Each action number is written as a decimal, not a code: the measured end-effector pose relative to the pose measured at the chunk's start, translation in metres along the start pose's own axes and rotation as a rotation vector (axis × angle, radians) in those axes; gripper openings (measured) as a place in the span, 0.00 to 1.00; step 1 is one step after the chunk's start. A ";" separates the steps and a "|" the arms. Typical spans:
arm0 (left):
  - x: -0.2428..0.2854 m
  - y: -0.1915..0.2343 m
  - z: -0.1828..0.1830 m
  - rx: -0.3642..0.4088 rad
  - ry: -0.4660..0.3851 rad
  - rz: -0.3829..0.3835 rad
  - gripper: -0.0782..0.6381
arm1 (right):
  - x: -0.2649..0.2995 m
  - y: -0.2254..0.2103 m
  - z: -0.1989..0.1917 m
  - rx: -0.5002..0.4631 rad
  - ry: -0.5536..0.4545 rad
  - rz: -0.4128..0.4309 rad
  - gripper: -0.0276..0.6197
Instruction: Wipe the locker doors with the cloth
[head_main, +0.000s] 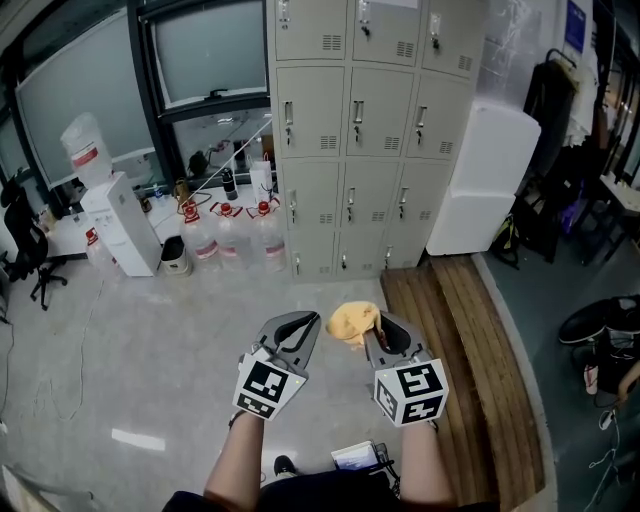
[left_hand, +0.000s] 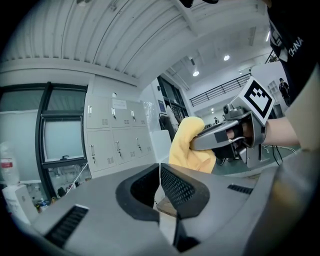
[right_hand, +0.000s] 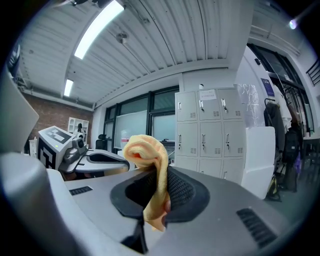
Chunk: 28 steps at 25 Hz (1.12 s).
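The locker bank (head_main: 355, 130) stands against the far wall, pale grey-beige metal, three columns wide. Four rows of doors show in the head view, twelve doors in all, the top row cut by the frame edge. Each door has a small handle and a vent slot, and all of them are shut. One tall white block (head_main: 482, 180) leans just beside the lockers on their right. A strip of wooden planking (head_main: 465, 340) runs along the floor in front of it. One white water dispenser (head_main: 122, 222) carrying a large bottle stands well to the left, and three big water bottles (head_main: 232, 238) with red caps sit in a row on the floor between it and the lockers.

Two grippers are held low and side by side, well short of the doors. The left gripper (head_main: 304, 322) has its jaws together with nothing between them. The right gripper (head_main: 379, 324) is clamped on the single cloth (head_main: 352, 322). It is a soft yellow fabric, bunched into a rounded fold above the pads, with a short tail hanging below them. It touches no locker.
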<state>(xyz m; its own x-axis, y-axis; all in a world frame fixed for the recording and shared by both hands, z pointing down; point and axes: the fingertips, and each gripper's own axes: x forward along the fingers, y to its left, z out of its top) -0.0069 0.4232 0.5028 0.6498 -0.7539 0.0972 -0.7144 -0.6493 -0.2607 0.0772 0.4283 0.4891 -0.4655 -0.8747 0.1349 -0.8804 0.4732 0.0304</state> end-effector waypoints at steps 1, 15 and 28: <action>0.003 -0.002 0.001 -0.001 0.001 0.000 0.14 | 0.000 -0.003 -0.001 0.000 0.002 0.000 0.15; 0.063 -0.046 -0.005 -0.014 0.027 0.020 0.14 | -0.011 -0.076 -0.017 0.011 0.001 -0.001 0.15; 0.121 0.018 -0.043 -0.035 0.055 0.012 0.14 | 0.077 -0.107 -0.039 0.057 0.042 -0.013 0.15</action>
<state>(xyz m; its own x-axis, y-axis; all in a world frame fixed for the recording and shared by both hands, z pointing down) 0.0477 0.3156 0.5515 0.6263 -0.7656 0.1471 -0.7314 -0.6423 -0.2290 0.1389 0.3147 0.5344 -0.4510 -0.8750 0.1760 -0.8905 0.4543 -0.0235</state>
